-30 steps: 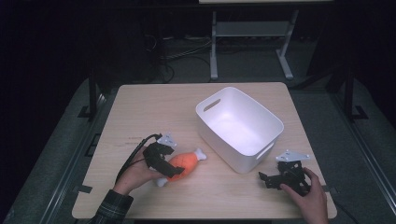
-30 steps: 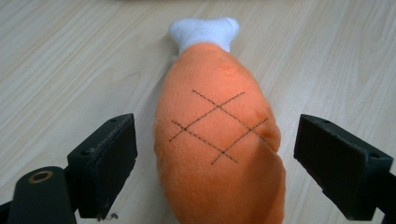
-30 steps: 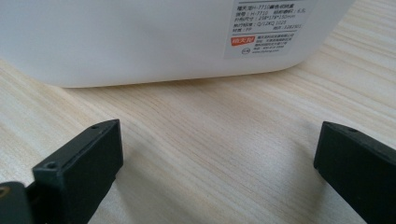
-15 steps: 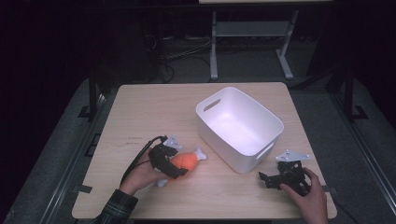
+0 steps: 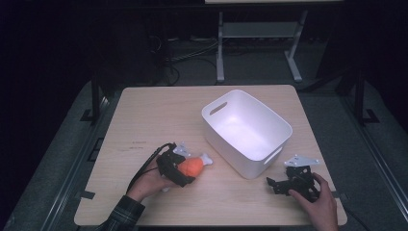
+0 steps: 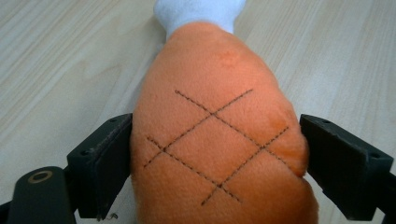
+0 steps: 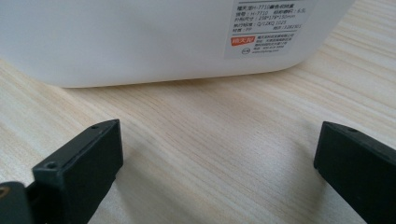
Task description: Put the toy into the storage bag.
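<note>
An orange plush drumstick (image 5: 192, 165) with a white bone end lies on the wooden table (image 5: 159, 115) at the front left. My left gripper (image 5: 182, 169) is shut on it. In the left gripper view, both black jaws press the sides of the drumstick (image 6: 219, 140), which has stitched cross lines. My right gripper (image 5: 275, 184) rests open at the front right with nothing between its jaws. In the right gripper view, bare wood lies between the jaws of the right gripper (image 7: 217, 158).
A white plastic bin (image 5: 269, 144) with handle slots stands right of centre and looks empty. Its labelled wall (image 7: 140, 37) is just ahead of my right gripper. A metal stand (image 5: 221, 48) and cables are on the dark floor beyond the table.
My left gripper has slid forward around the drumstick and its jaws have come against it. The drumstick has barely moved. The right gripper has stayed put.
</note>
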A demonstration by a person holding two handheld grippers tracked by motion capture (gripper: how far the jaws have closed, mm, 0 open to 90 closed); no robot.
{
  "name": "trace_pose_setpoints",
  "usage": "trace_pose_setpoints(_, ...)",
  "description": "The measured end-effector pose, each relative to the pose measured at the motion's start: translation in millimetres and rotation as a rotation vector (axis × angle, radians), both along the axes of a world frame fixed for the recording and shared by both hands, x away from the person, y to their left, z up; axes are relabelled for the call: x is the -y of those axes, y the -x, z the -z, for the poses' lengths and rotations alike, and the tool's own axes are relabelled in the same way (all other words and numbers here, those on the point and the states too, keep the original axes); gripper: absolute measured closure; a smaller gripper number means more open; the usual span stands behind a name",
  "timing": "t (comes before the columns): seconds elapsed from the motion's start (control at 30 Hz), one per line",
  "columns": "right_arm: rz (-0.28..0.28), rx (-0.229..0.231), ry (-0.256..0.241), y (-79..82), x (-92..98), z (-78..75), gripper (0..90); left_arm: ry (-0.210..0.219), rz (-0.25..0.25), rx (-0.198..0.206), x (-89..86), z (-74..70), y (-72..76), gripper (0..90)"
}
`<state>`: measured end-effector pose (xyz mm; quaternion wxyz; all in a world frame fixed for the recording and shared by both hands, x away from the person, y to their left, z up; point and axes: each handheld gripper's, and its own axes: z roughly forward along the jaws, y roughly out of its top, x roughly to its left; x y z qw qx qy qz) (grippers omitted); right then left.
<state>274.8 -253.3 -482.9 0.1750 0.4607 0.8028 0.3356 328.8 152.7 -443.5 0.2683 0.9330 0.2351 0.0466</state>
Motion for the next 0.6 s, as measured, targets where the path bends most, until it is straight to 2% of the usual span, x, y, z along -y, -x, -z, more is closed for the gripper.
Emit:
trace_pose_setpoints(0.3,0.000,0.000,0.000,0.0,0.0,0.0,0.7,-0.045,0.028,-0.018,6.1,8.8,-0.6,12.5)
trace_pose_setpoints(0.6,0.000,0.000,0.000,0.0,0.0,0.0,0.7,-0.040,0.038,-0.027,4.5,7.8,-1.0,15.1)
